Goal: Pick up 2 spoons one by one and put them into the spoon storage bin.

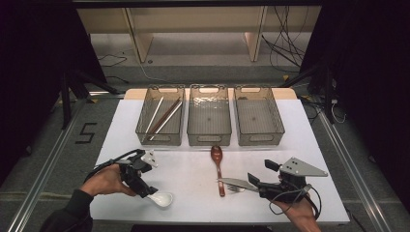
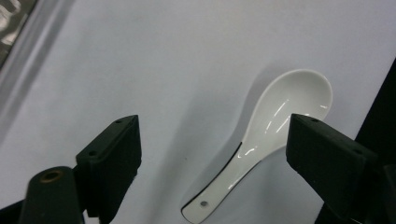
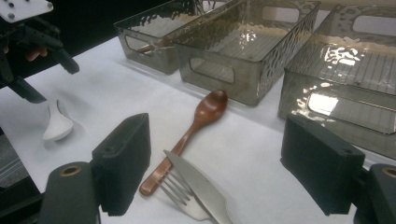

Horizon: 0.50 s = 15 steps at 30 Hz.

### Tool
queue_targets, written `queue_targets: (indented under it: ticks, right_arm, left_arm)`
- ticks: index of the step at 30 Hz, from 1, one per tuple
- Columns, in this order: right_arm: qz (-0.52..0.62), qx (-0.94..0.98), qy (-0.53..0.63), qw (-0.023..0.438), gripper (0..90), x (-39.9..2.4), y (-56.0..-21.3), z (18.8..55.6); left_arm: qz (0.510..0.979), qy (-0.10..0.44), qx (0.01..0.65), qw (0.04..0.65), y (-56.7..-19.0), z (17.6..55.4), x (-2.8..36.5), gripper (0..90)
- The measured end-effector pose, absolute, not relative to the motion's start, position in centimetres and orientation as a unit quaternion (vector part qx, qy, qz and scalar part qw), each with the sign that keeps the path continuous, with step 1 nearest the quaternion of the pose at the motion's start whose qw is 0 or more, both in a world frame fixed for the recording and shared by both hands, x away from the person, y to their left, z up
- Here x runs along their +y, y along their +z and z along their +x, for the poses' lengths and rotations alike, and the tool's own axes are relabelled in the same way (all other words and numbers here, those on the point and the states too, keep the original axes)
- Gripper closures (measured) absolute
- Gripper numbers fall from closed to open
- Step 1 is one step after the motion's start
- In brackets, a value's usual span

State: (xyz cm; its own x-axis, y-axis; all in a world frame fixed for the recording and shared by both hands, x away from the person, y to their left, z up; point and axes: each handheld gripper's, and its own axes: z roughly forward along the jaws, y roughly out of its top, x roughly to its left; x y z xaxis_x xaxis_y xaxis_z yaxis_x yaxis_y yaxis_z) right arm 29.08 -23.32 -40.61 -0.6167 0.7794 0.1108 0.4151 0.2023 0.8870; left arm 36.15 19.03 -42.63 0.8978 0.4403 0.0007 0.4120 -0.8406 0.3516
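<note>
The left gripper [image 2: 212, 140] hangs with jaws spread wide over the white ceramic spoon [image 2: 261, 135], which lies bowl-up on the table [image 2: 140, 56] near its front edge. To grasp well, I would centre the jaws across the narrow handle, lower until they almost touch the table, then close squarely; glazed ceramic likely slips. The right gripper [image 3: 215, 163] is likewise spread, above the knife [image 3: 198, 186] crossing a fork [image 3: 180, 198] and a wooden spoon [image 3: 191, 130].
</note>
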Motion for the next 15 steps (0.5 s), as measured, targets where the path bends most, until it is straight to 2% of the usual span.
queue_targets:
  ticks: [15]
  right_arm:
    - [0.391,0.757,0.487,0.190,25.1,-23.0,-40.6,29.0]
  left_arm:
    - [0.977,0.027,0.176,0.113,-44.4,34.8,19.0,24.3]
